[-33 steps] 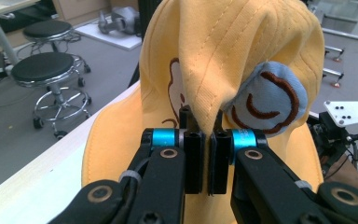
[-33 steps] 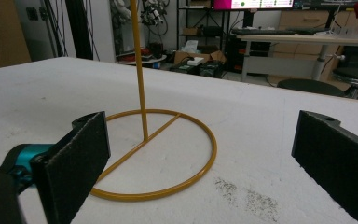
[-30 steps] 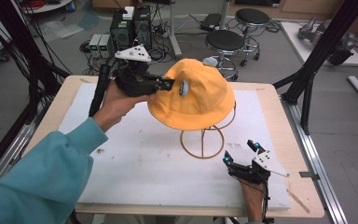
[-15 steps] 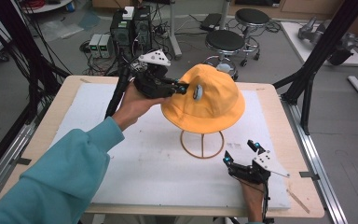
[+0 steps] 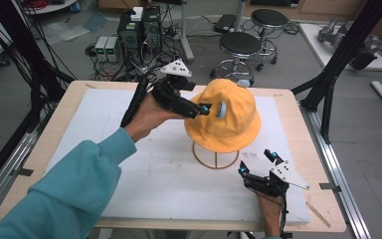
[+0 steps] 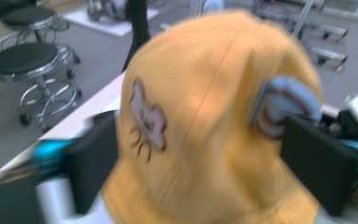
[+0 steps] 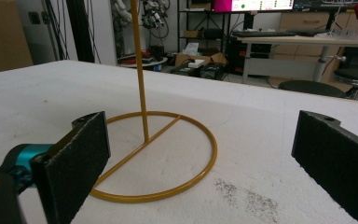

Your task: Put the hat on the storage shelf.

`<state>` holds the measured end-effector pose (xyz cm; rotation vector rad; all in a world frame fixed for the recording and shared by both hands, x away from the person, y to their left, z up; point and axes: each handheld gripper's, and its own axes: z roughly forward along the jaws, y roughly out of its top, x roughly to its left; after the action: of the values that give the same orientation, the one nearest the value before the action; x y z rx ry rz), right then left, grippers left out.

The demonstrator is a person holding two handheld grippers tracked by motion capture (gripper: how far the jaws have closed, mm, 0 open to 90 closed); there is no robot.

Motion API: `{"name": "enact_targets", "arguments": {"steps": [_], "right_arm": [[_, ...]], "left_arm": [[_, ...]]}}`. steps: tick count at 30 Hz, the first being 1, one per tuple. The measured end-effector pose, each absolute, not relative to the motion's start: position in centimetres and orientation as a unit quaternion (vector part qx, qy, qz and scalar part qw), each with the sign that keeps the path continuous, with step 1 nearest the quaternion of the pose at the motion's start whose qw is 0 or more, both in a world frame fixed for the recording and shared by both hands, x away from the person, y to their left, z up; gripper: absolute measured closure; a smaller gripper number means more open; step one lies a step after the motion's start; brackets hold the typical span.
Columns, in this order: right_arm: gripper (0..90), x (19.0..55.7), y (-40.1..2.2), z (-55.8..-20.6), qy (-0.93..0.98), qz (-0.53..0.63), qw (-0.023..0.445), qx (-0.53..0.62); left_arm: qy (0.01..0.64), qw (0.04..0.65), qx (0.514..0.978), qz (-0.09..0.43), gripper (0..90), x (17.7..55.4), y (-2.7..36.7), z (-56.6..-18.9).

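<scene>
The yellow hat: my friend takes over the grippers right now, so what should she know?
Left gripper: jaws have just been opening and stand wide on either side of the yellow hat, pads apparently no longer pressing.
Right gripper: open, holding nothing, resting on the white mat near the stand's ring base.
Hat: sits on top of the gold wire stand, near the middle of the table.
Done: hat appears hung on the stand.
Left: draw the left gripper back without dragging the hat, and check that it sits straight.
</scene>
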<state>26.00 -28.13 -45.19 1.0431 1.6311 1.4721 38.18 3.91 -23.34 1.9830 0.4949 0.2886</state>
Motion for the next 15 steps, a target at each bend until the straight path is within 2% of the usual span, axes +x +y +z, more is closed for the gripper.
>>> {"name": "enact_targets", "arguments": {"steps": [2,9,15], "right_arm": [[3.1,26.0,-28.2,-45.2,0.63,0.567,0.348,0.401],[3.1,25.9,-28.2,-45.3,0.625,0.571,0.353,0.399],[3.1,25.9,-28.1,-45.2,0.63,0.566,0.356,0.396]], "left_arm": [[0.201,0.521,0.821,0.121,5.8,38.0,4.4,-23.8],[0.197,0.53,0.813,0.14,5.6,36.9,7.7,-25.5],[0.203,0.539,0.802,0.161,5.6,35.0,12.1,-27.5]]}}
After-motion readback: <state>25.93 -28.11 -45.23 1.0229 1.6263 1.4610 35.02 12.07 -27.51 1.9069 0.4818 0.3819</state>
